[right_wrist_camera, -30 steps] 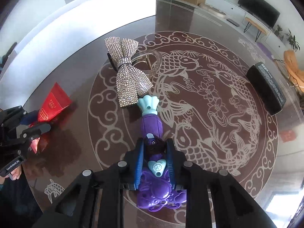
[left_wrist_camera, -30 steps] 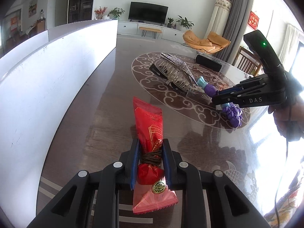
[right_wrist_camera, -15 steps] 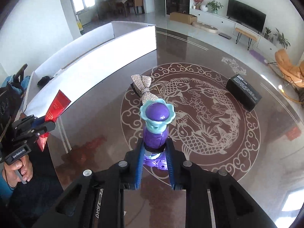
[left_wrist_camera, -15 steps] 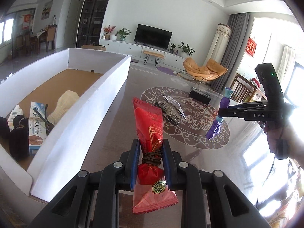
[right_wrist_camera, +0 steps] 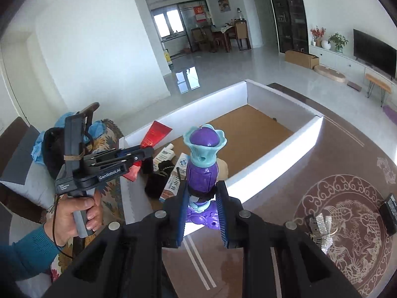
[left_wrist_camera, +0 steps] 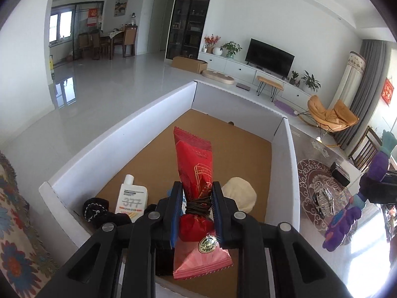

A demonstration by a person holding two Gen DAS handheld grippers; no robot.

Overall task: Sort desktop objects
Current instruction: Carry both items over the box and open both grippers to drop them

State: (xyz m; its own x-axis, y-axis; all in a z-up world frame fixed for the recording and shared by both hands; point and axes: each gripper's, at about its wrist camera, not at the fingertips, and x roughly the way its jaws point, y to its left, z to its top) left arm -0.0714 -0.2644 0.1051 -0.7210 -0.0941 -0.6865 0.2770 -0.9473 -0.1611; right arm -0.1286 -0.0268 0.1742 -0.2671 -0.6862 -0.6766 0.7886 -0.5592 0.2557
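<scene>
My left gripper point(left_wrist_camera: 196, 198) is shut on a red snack packet point(left_wrist_camera: 194, 164) and holds it above the near end of the white box point(left_wrist_camera: 119, 139) with a brown floor. In the right wrist view the left gripper point(right_wrist_camera: 146, 152) hangs over the box with the red packet point(right_wrist_camera: 156, 134). My right gripper point(right_wrist_camera: 202, 198) is shut on a purple and teal toy point(right_wrist_camera: 202, 159), held in the air by the box's long side wall. The toy also shows at the right of the left wrist view point(left_wrist_camera: 347, 216).
In the box lie a white tube point(left_wrist_camera: 131, 198), black items point(left_wrist_camera: 95, 209), a cream pouch point(left_wrist_camera: 239, 195) and a small carton point(right_wrist_camera: 177, 176). On the dark patterned table point(right_wrist_camera: 347, 154) rest a rhinestone bow clip point(right_wrist_camera: 323, 231) and a black case point(right_wrist_camera: 389, 214).
Both grippers rose and swung left with their loads. The left one now hangs over the box's inside; the right one came up close to the box wall.
</scene>
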